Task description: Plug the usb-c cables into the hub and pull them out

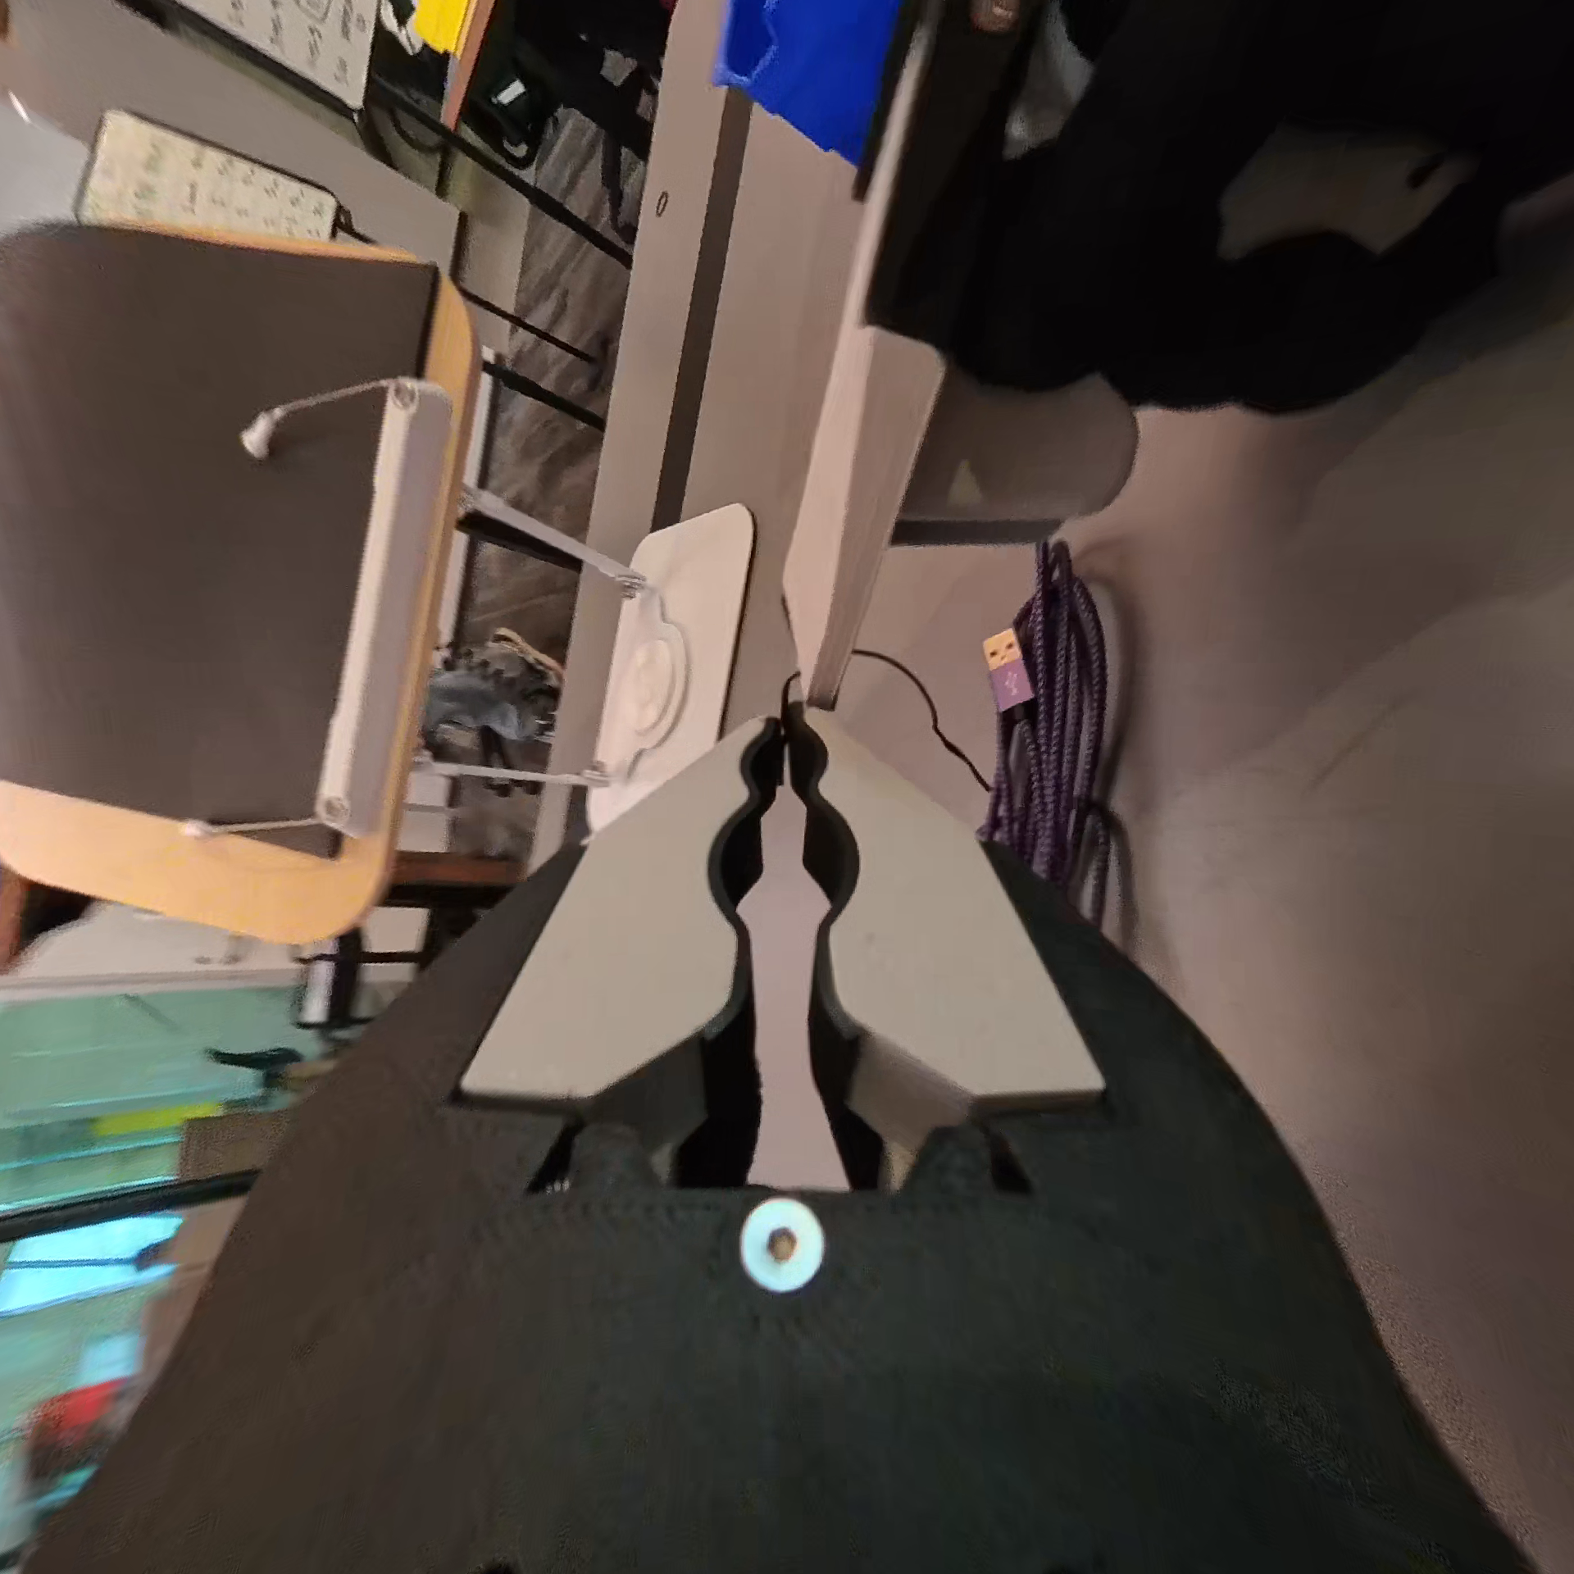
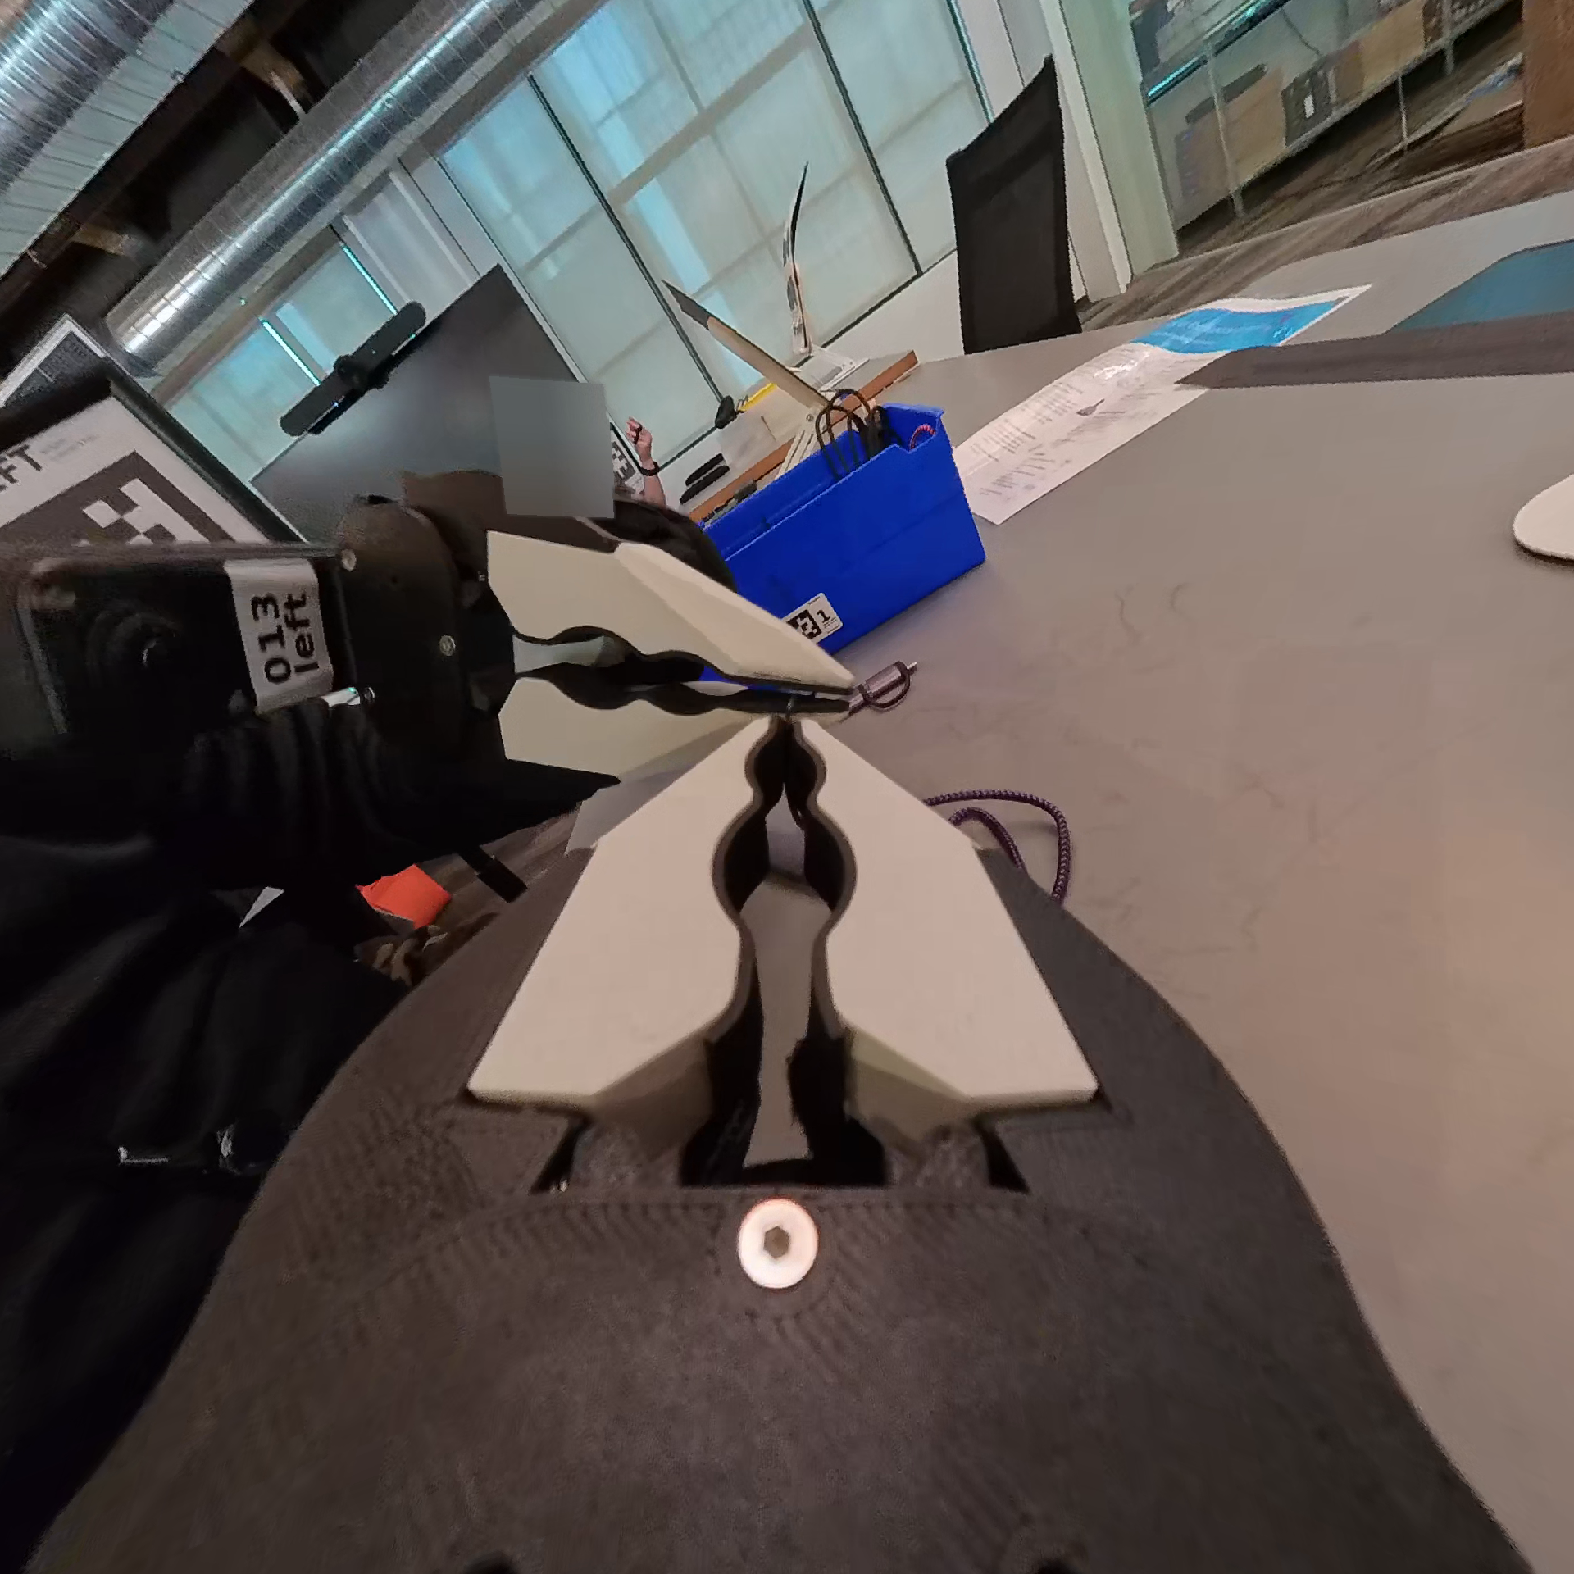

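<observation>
The grey surface (image 2: pixel 1235 766) carries a blue bin (image 2: pixel 852 528) far back and a coil of purple braided cable (image 1: pixel 1056 724) near the grippers. No hub shows in either view, so where a plug must go cannot be told.

The left gripper (image 2: pixel 839 690) has its jaws closed on a thin black cable, whose small plug (image 2: pixel 890 681) juts just past the tips. The right gripper (image 2: pixel 779 732) looks pinched on the same cable (image 2: pixel 796 796) just beside it.

With both holding so close together, a pull apart could kink the cable or slip the plug askew. The plug's type is too small and blurred to tell.
</observation>
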{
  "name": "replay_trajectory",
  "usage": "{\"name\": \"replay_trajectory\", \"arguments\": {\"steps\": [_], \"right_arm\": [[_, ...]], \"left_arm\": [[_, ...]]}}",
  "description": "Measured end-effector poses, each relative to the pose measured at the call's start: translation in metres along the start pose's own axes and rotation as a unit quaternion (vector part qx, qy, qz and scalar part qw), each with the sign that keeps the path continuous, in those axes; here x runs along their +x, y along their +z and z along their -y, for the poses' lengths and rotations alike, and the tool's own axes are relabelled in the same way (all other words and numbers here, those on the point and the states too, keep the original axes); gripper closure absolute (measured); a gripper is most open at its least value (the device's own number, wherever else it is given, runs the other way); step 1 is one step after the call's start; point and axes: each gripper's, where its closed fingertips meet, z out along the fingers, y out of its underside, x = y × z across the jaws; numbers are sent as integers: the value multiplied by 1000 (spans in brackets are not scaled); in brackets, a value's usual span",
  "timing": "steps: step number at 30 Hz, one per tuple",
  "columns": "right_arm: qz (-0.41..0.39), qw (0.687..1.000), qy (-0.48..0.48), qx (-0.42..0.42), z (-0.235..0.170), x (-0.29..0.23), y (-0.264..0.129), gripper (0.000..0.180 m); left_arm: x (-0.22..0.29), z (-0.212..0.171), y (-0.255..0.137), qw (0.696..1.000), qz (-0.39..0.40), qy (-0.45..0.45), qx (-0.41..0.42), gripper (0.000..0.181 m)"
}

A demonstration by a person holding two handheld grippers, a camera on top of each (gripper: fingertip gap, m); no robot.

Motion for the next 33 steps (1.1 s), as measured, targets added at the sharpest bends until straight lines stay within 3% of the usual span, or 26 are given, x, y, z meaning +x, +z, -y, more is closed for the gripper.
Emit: {"name": "replay_trajectory", "arguments": {"steps": [4,10,14,16,19,21,25,29,31,33], "right_arm": [[3,1000,-7,19,7,-4,-1,180],[-14,999,-24,29,12,-4,-2,180],[-11,996,-2,91,32,-1,-24,180],[-26,994,-6,102,38,4,-35,180],[-41,995,4,94,35,11,-34,180],[-40,996,24,82,29,15,-32,180],[-27,995,44,83,26,16,-27,180],[-20,996,43,74,22,12,-23,180],[-14,996,46,78,23,11,-23,180],[-14,996,42,76,24,10,-23,180]], "left_arm": [[-3,5,-2,990,-44,-126,36,181],[-6,2,-6,976,-81,-188,69,181],[-26,-34,-10,975,-39,-219,27,181],[-20,-37,-15,966,-70,-248,30,181],[0,-33,-15,965,-115,-235,25,178],[11,-25,-13,968,-125,-219,20,160],[33,0,0,969,-135,-205,27,149],[38,7,17,969,-128,-211,20,163],[38,9,20,966,-130,-223,24,181],[38,10,20,964,-131,-229,31,181]]}}
